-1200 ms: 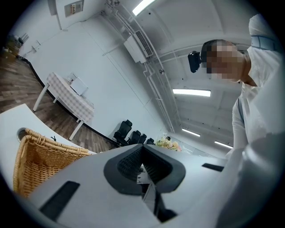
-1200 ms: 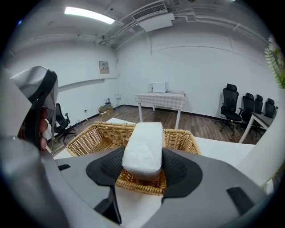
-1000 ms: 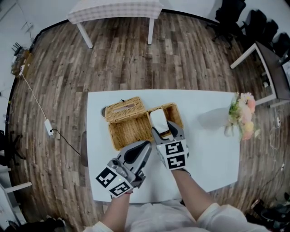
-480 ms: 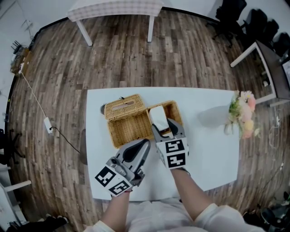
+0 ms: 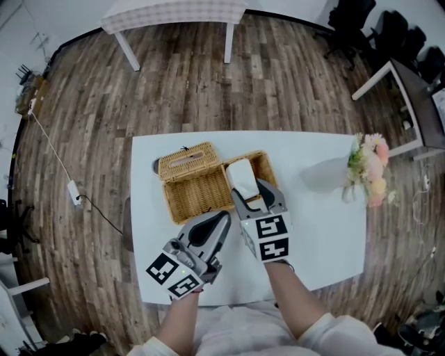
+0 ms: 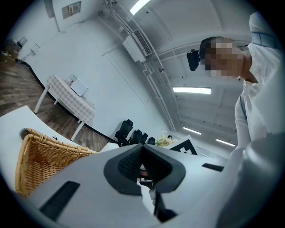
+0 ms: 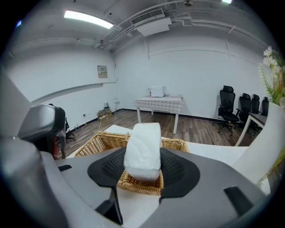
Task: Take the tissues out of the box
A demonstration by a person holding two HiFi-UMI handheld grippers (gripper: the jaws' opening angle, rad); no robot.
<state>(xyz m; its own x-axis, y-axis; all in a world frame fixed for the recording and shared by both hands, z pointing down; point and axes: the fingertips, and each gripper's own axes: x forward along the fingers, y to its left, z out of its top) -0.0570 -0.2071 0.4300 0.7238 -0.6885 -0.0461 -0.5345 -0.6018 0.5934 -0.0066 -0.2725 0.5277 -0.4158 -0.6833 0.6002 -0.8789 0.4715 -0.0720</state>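
An open wicker box [image 5: 208, 188] lies on the white table [image 5: 320, 236], its slotted lid [image 5: 184, 160] folded out to the left. A white tissue pack [image 5: 242, 177] is over the box's right half. My right gripper [image 5: 256, 198] is shut on it. In the right gripper view both pads press the sides of the tissue pack [image 7: 142, 151], and its near end stands above the wicker rim [image 7: 140, 187]. My left gripper [image 5: 219, 222] sits shut and empty at the front edge of the box's left half. Its view shows the wicker side [image 6: 40, 156].
A vase of flowers [image 5: 368, 174] stands at the table's right edge. A second table with a checked cloth [image 5: 174, 10] is further back on the wooden floor. Black chairs [image 5: 361, 28] stand at the far right. A cable with a plug box [image 5: 75, 195] runs along the floor on the left.
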